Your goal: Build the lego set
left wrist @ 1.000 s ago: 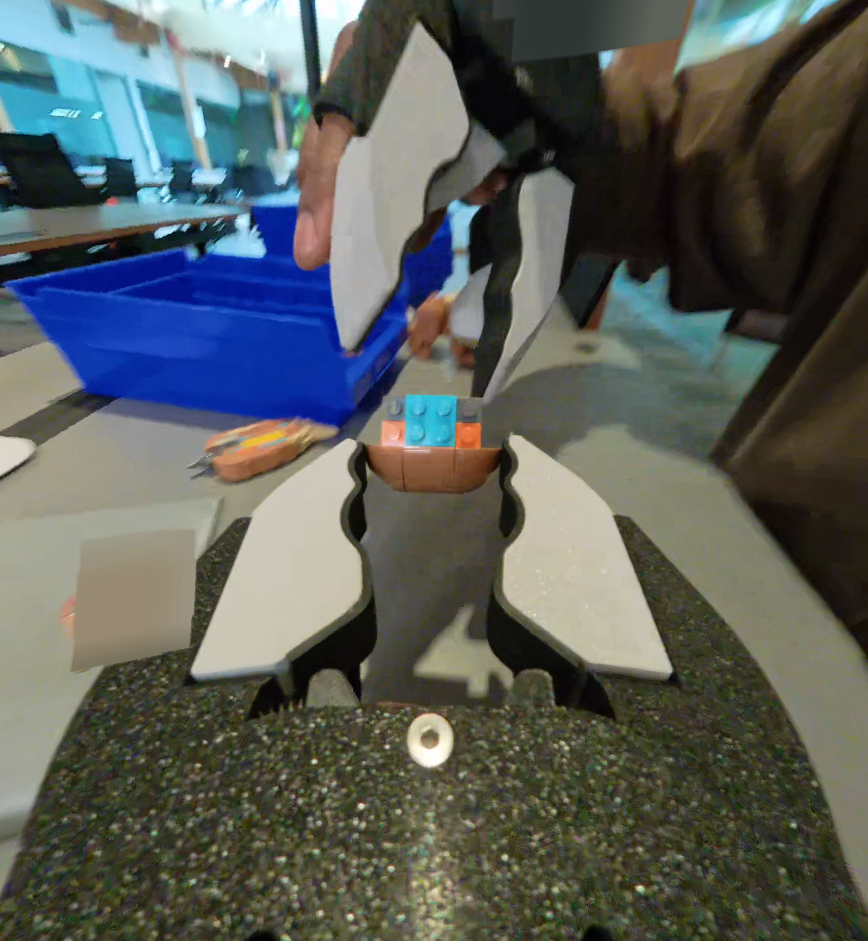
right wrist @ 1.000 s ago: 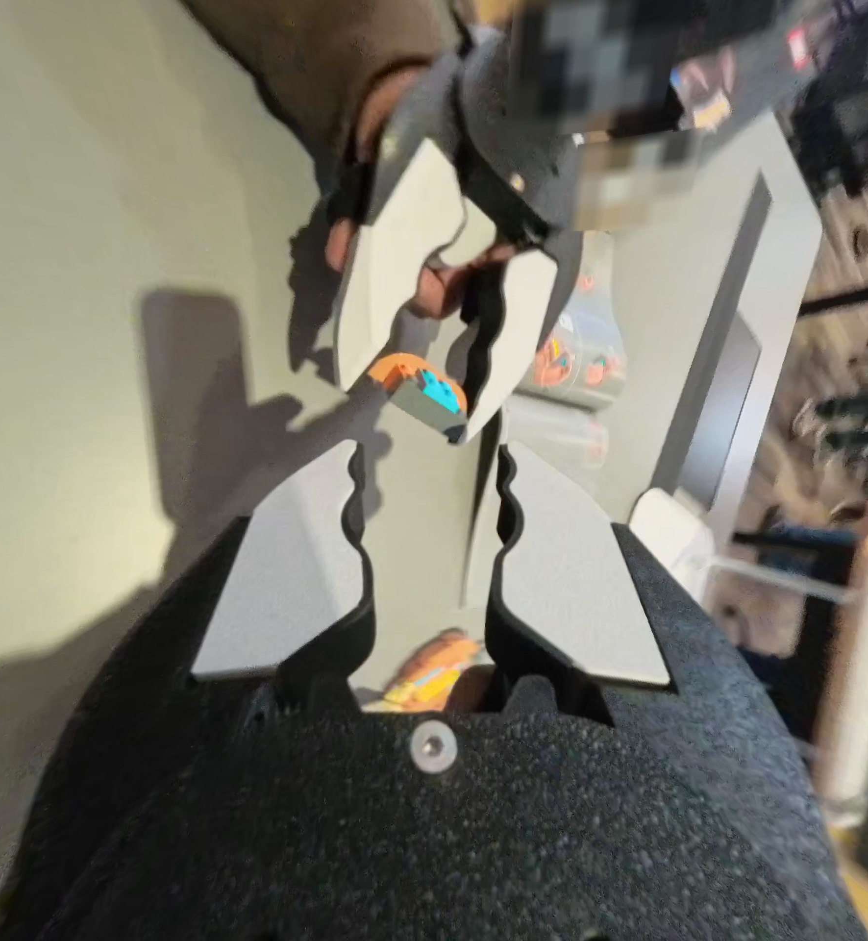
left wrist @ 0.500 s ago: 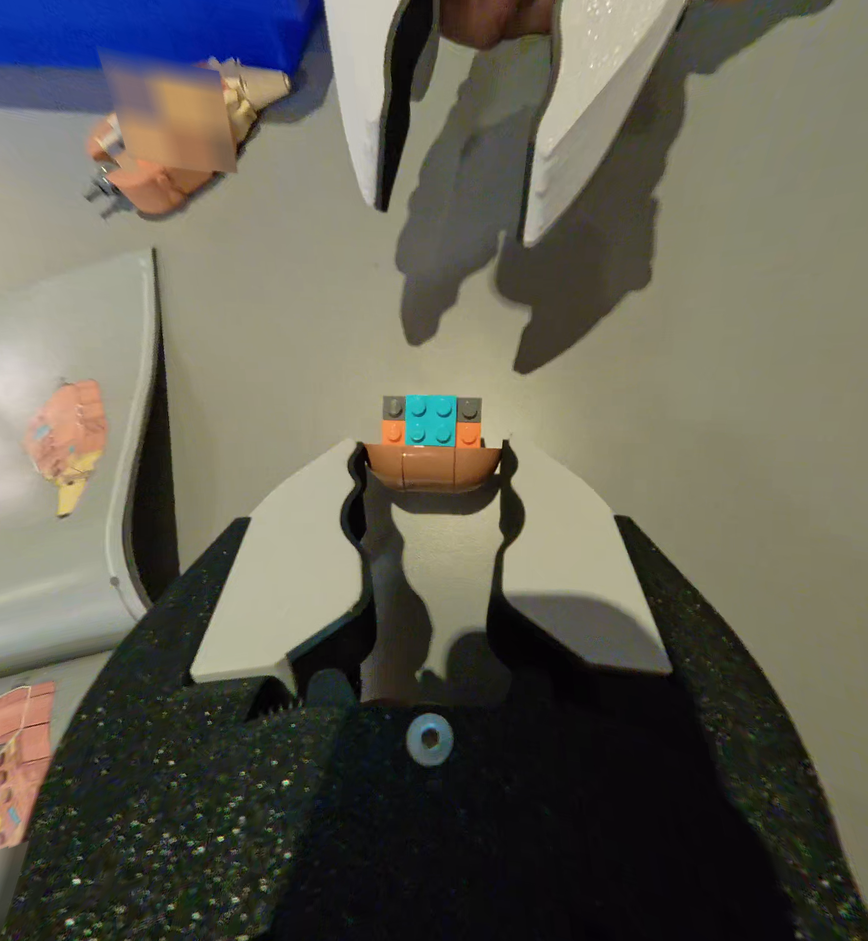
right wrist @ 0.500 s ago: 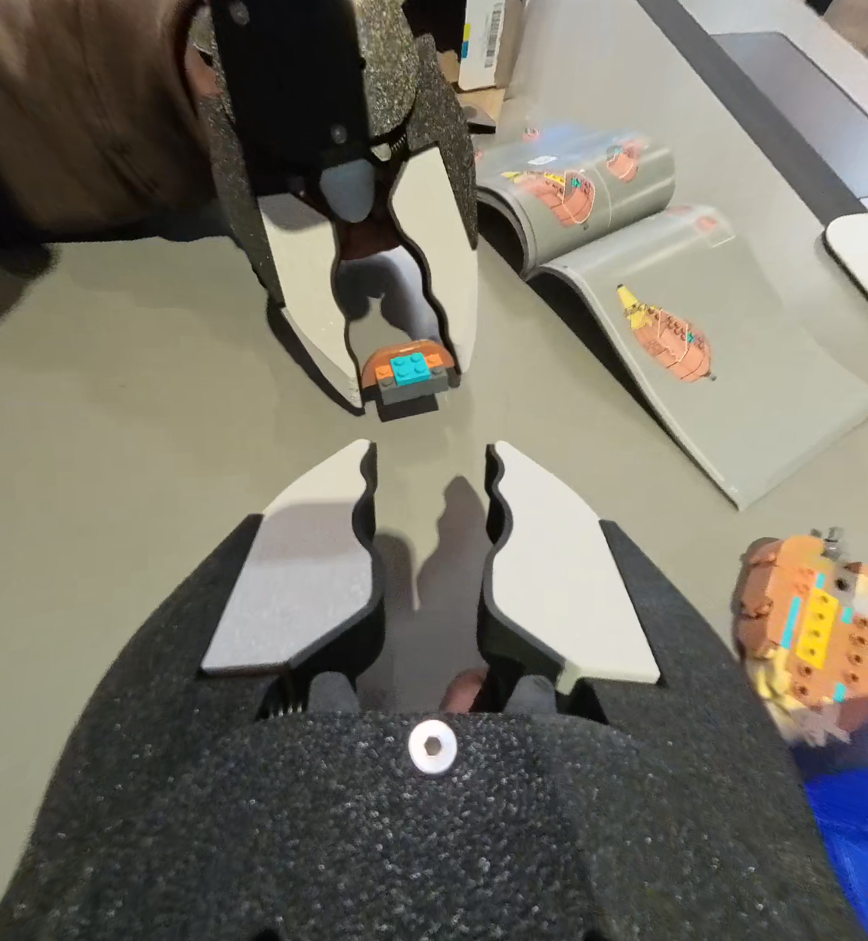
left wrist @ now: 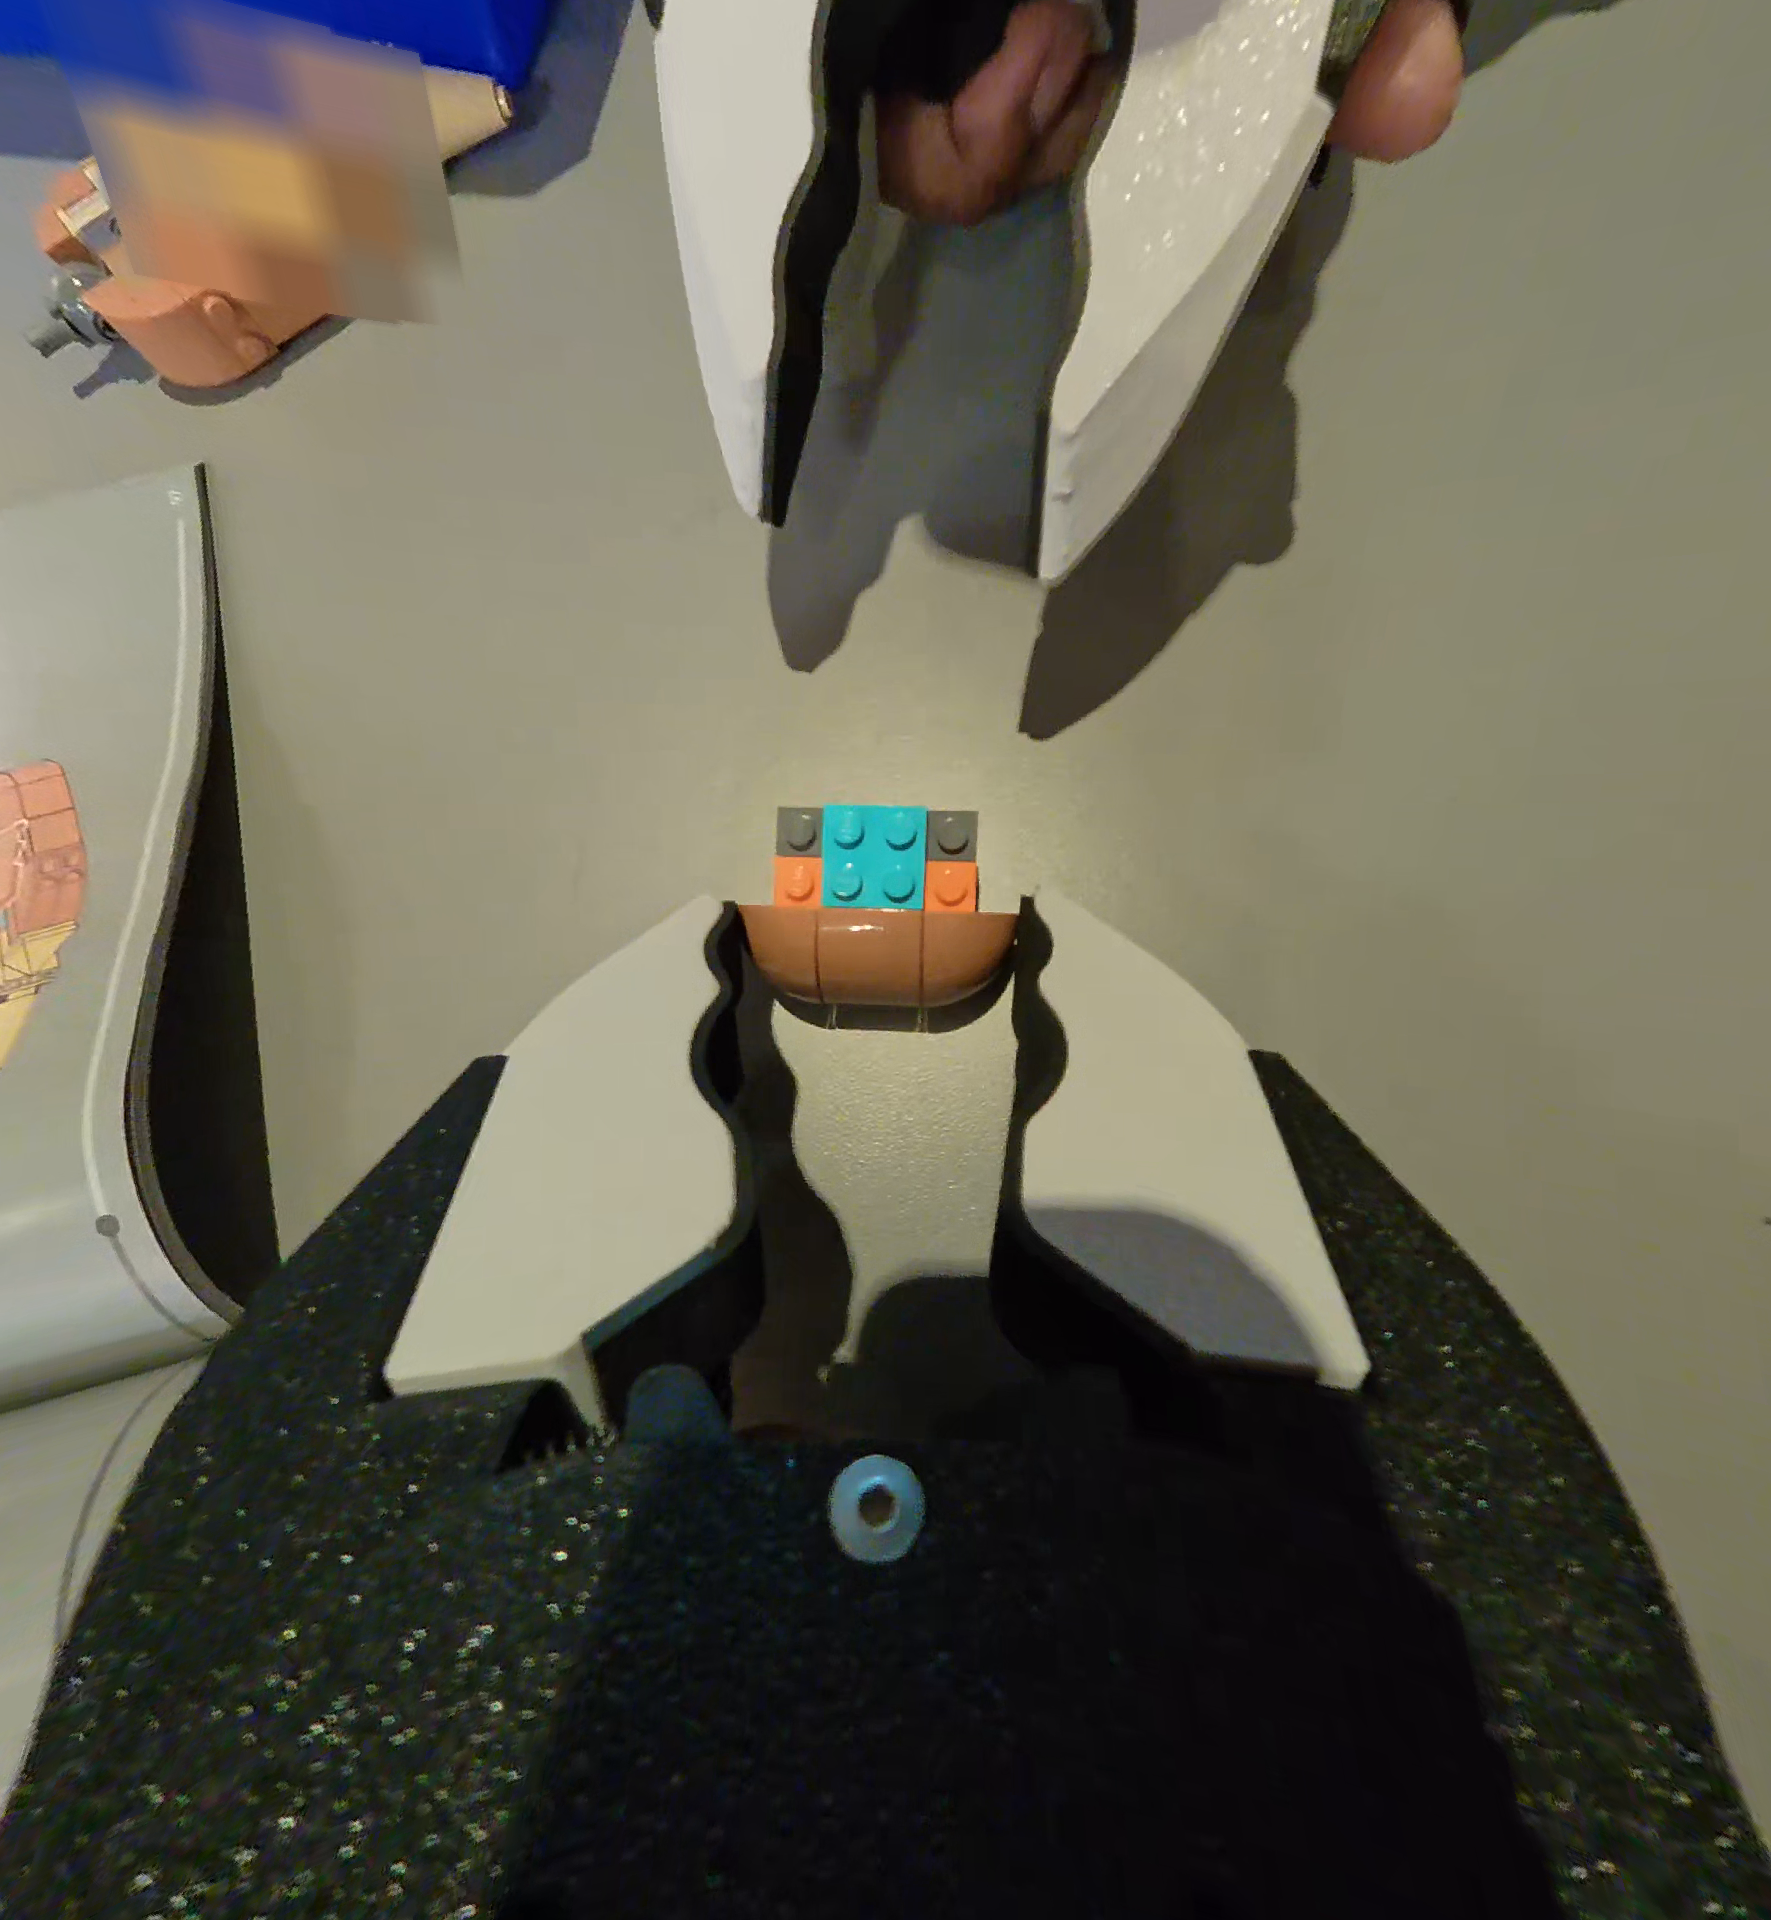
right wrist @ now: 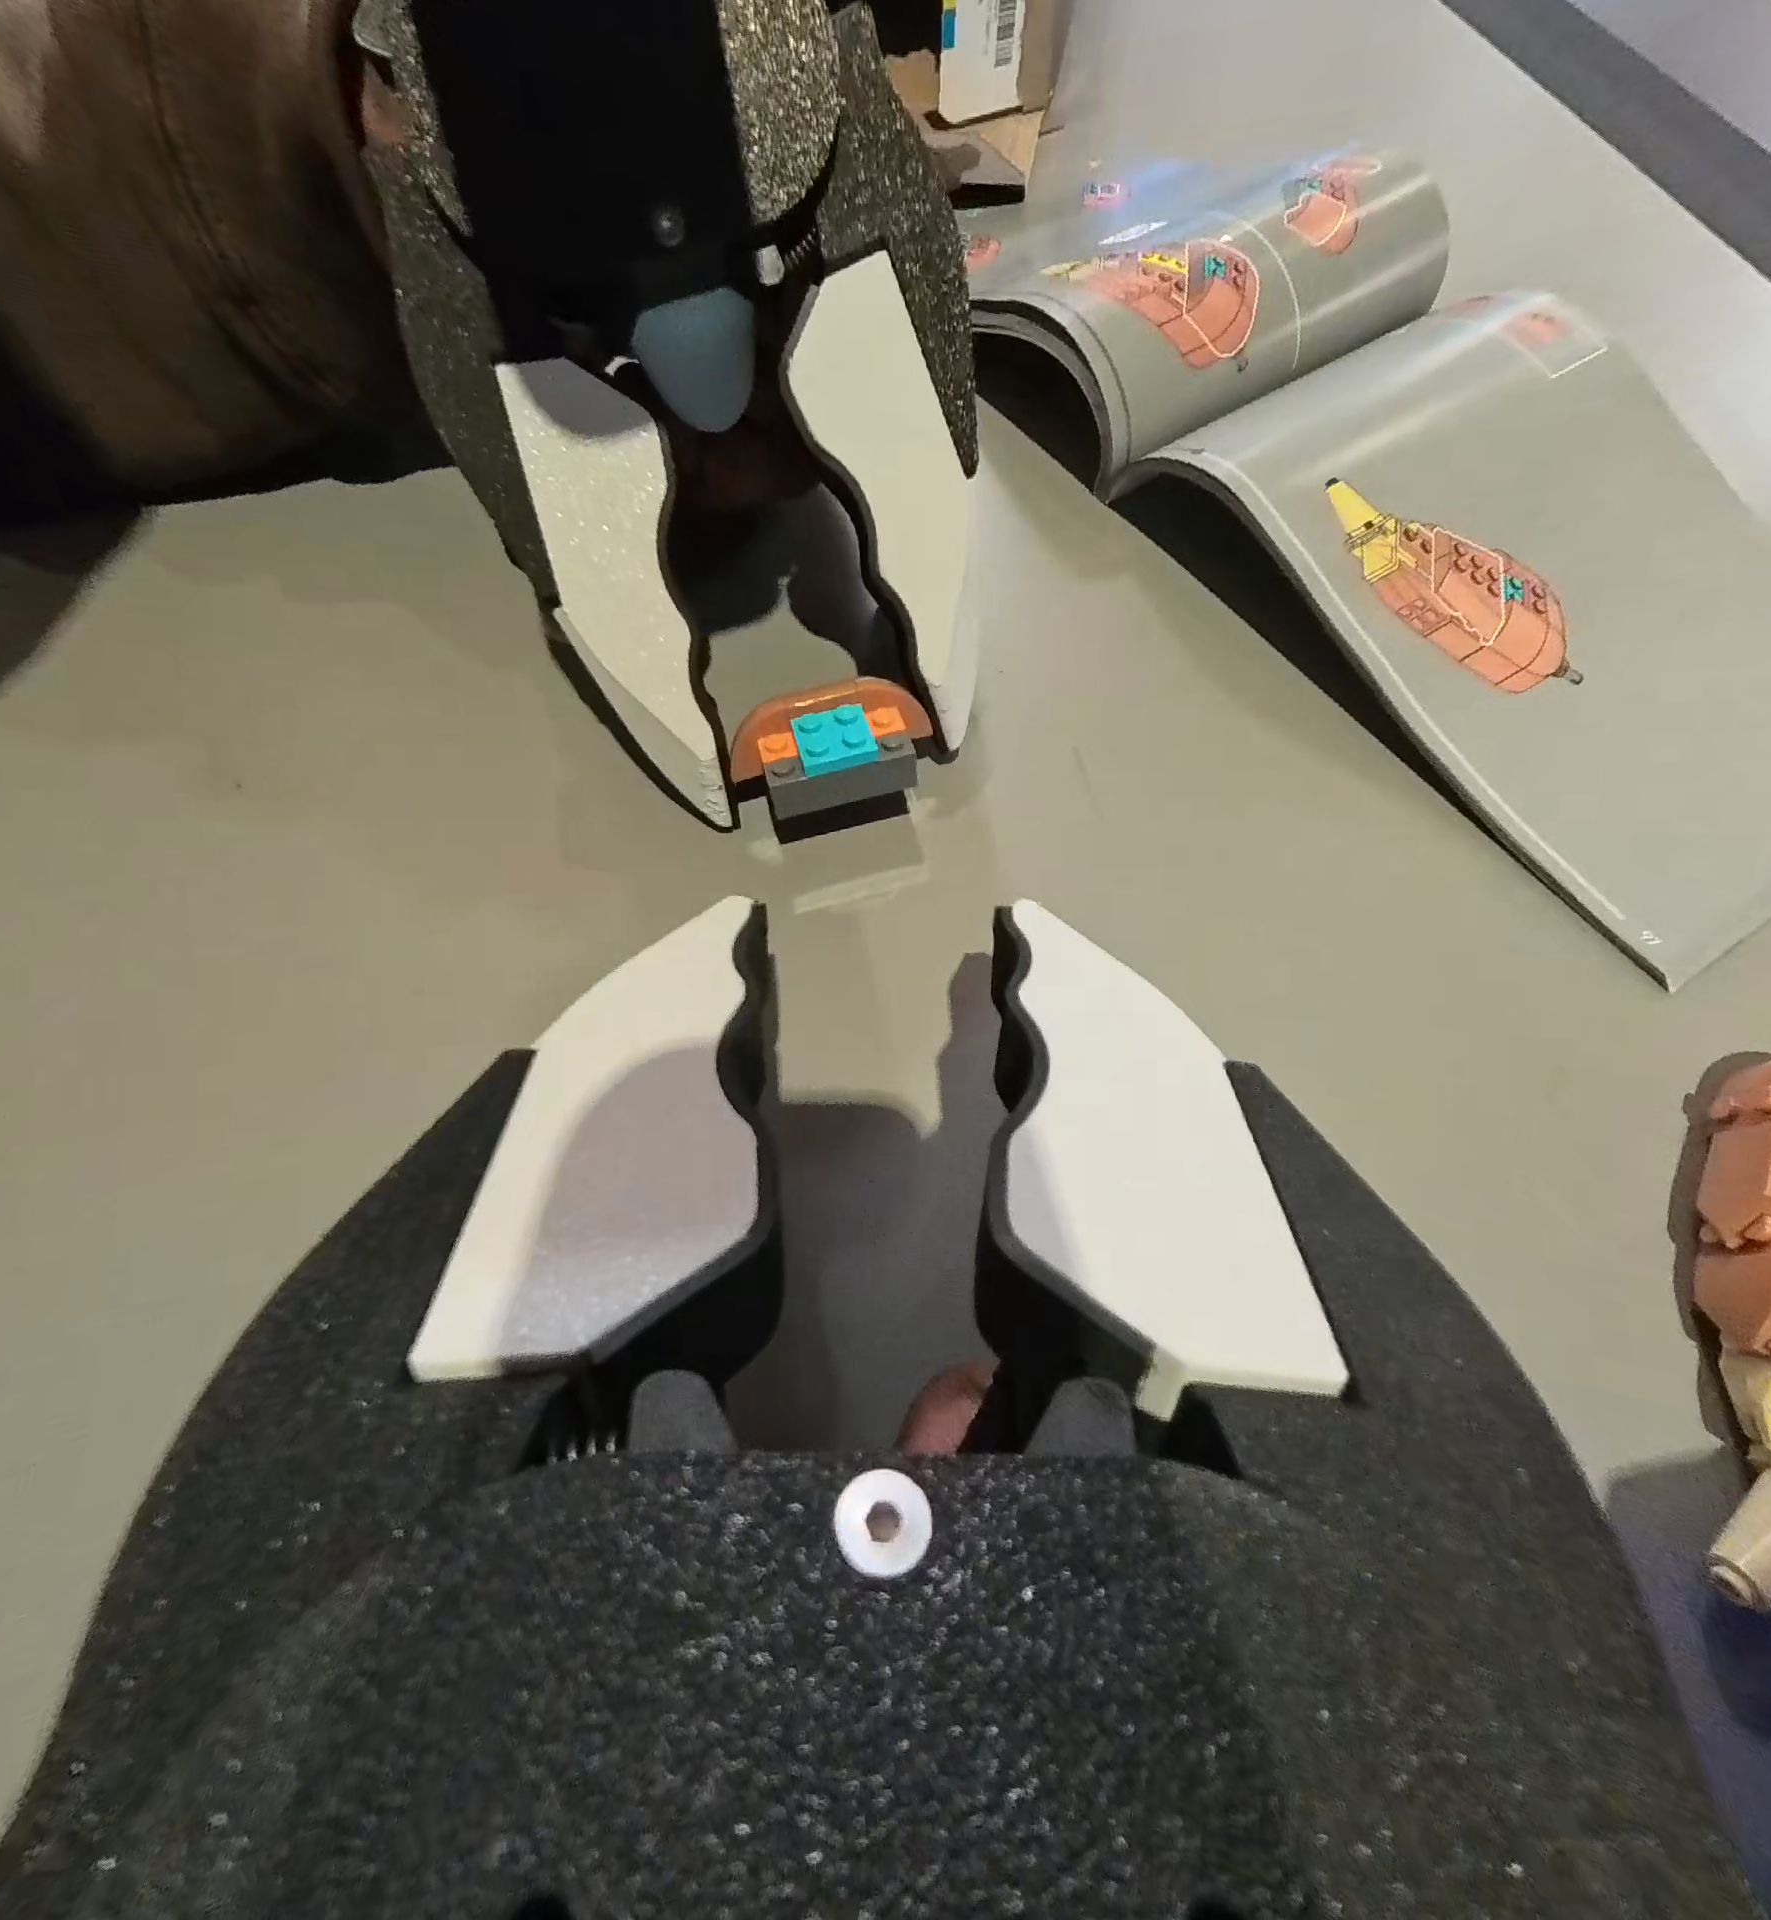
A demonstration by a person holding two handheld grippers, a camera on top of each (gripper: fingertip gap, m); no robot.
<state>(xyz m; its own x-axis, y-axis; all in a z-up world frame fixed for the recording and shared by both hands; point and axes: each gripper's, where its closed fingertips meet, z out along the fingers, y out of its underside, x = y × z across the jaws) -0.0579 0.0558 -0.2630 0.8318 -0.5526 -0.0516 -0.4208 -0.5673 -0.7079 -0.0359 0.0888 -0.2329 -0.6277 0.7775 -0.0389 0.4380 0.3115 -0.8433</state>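
Observation:
My left gripper (left wrist: 876,914) is shut on a small lego sub-assembly (left wrist: 876,904): a rounded brown piece topped with teal, orange and dark grey plates. It holds it low over the grey table (left wrist: 1483,831). In the right wrist view the same sub-assembly (right wrist: 831,750) sits between the left gripper's fingertips, a dark grey block at its front. My right gripper (right wrist: 876,914) is open and empty, facing the left one just short of the sub-assembly; it also shows in the left wrist view (left wrist: 902,520) from above.
An open instruction booklet (right wrist: 1483,582) lies to the right; it also shows in the left wrist view (left wrist: 39,935). A larger brown lego ship build (right wrist: 1764,1278) lies at the right edge, near a blue bin (left wrist: 237,42). Tip to tip, the grippers are about 6 cm apart.
Both grippers came down from a raised, tilted pose to just above the table. The right gripper closed in on the sub-assembly. The left grip is unchanged.

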